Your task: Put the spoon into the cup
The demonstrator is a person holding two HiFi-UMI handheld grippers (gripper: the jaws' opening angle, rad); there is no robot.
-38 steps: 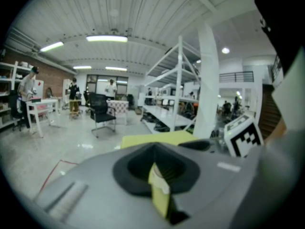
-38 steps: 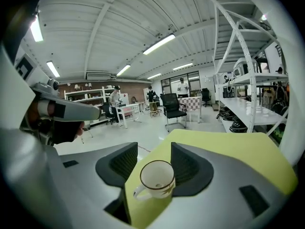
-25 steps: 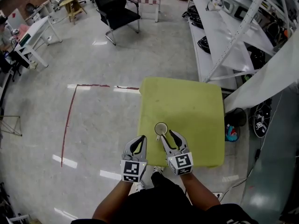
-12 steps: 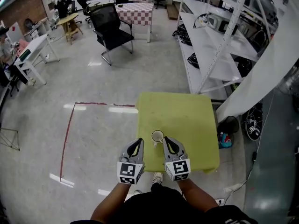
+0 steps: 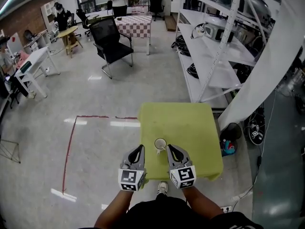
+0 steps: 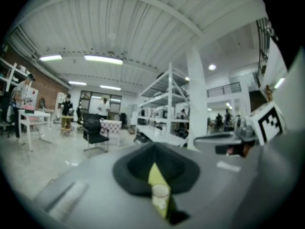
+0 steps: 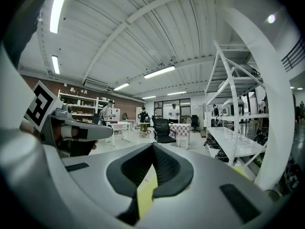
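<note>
A small white cup (image 5: 160, 143) stands upright near the front edge of the yellow-green table (image 5: 190, 123). The spoon is too small to make out; a thin pale bit at the cup's rim may be its handle. My left gripper (image 5: 138, 148) hangs just left of the table's front corner, jaws together and empty. My right gripper (image 5: 170, 148) is right of the cup and slightly nearer me, shut on nothing. In the left gripper view the cup (image 6: 160, 197) shows through the gap under the closed jaws of the left gripper (image 6: 153, 145). The right gripper (image 7: 153, 145) shows only table through its gap.
White metal shelving (image 5: 209, 56) with appliances runs along the right behind the table. A black office chair (image 5: 110, 42) and a checkered table (image 5: 134, 23) stand on the floor beyond. Red tape (image 5: 71, 132) marks the floor at left. People stand far back.
The right gripper's jaws stood open beside the cup and have since shut empty. Both grippers have lifted and drawn back slightly from the cup, and the head view has tilted up.
</note>
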